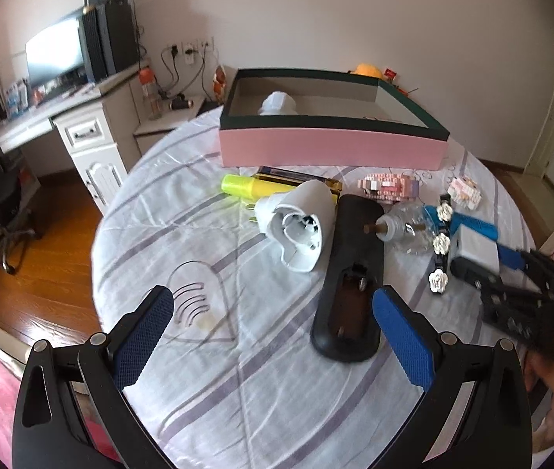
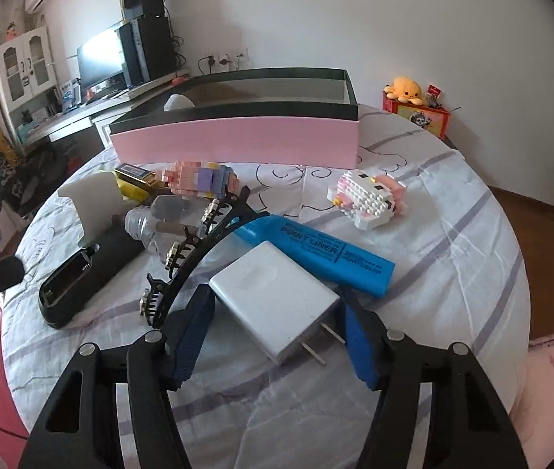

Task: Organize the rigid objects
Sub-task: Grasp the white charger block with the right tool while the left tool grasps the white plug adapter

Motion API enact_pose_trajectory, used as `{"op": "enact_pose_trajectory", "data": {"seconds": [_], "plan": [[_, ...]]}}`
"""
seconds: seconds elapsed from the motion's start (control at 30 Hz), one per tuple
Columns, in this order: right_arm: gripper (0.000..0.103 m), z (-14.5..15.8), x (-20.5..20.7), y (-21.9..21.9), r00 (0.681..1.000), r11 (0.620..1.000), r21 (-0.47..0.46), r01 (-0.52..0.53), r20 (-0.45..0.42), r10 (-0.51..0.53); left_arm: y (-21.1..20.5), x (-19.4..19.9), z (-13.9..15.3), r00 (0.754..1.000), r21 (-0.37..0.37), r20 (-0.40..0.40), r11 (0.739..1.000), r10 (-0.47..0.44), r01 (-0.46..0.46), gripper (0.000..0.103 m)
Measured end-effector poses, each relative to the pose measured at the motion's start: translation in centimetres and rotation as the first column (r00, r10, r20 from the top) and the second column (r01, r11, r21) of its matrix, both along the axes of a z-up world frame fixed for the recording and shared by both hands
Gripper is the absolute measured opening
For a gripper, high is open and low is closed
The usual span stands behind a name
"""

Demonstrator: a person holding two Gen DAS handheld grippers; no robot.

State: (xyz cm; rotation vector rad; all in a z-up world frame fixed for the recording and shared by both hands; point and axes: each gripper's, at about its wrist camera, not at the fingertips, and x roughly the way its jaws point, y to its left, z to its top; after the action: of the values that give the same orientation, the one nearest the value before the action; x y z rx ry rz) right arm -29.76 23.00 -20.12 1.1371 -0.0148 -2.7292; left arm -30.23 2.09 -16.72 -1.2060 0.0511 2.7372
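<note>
My right gripper (image 2: pixel 275 298) is shut on a white plug-in charger (image 2: pixel 273 301), which lies on the table with its prongs toward the camera; both blue pad tips touch its sides. A blue highlighter (image 2: pixel 316 250) and a black toothed headband (image 2: pixel 198 258) lie against the charger. My left gripper (image 1: pixel 277 316) hangs open over the cloth, its right fingertip (image 1: pixel 390 308) beside a black remote (image 1: pixel 349 285) whose battery bay is uncovered. Nothing is between its fingers. The pink box (image 1: pixel 331 144) stands at the back with one white object (image 1: pixel 277 103) inside.
A white bulb-shaped part (image 1: pixel 300 226), a yellow highlighter (image 1: pixel 245 187), a clear bottle (image 1: pixel 409 228) and two brick toys (image 2: pixel 370 199) (image 2: pixel 198 179) lie between the grippers and the box. A desk (image 1: pixel 81 117) stands left of the round table, and wood floor lies below its edge.
</note>
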Motion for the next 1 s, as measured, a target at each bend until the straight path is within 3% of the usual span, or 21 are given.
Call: {"op": "enact_pose_trajectory", "data": {"seconds": [0.23,0.37,0.53,0.6,0.67,0.7,1.0], "plan": [[0.064,-0.2,0.3,1.1,0.999,0.998,-0.045,-0.035,-0.011,0.034,0.9,-3.7,-0.8,0.999,0.027,0.013,0.999,0.033,-0.034,0.103],[0.064,-0.3,0.1,0.7,0.999,0.999,-0.026,-0.038,-0.022,0.037,1.2,-5.9,-1.7,0.999,0.055,0.043,0.998,0.029,-0.032,0.102],[0.065,-0.3,0.0,0.6,0.999,0.999,-0.020,-0.038,-0.021,0.037,1.2,-7.7,-2.8,0.996,0.081,0.082,0.996,0.022,-0.028,0.084],[0.065,-0.3,0.0,0.6,0.999,0.999,-0.014,-0.038,-0.021,0.037,1.5,-7.9,-3.0,0.997,0.078,0.076,0.997,0.005,-0.011,0.072],[0.065,-0.4,0.0,0.6,0.999,0.999,-0.014,-0.038,-0.021,0.037,1.9,-7.8,-3.2,0.998,0.053,0.060,0.999,-0.006,0.002,0.071],[0.065,-0.3,0.0,0.6,0.999,0.999,-0.015,-0.038,-0.021,0.038,1.9,-7.5,-3.1,0.999,0.049,0.050,0.999,-0.020,0.018,0.062],[0.064,-0.4,0.0,0.6,0.999,0.999,-0.010,-0.037,-0.022,0.037,0.4,-4.2,-2.6,0.999,-0.006,0.043,1.000,-0.030,0.030,0.062]]}}
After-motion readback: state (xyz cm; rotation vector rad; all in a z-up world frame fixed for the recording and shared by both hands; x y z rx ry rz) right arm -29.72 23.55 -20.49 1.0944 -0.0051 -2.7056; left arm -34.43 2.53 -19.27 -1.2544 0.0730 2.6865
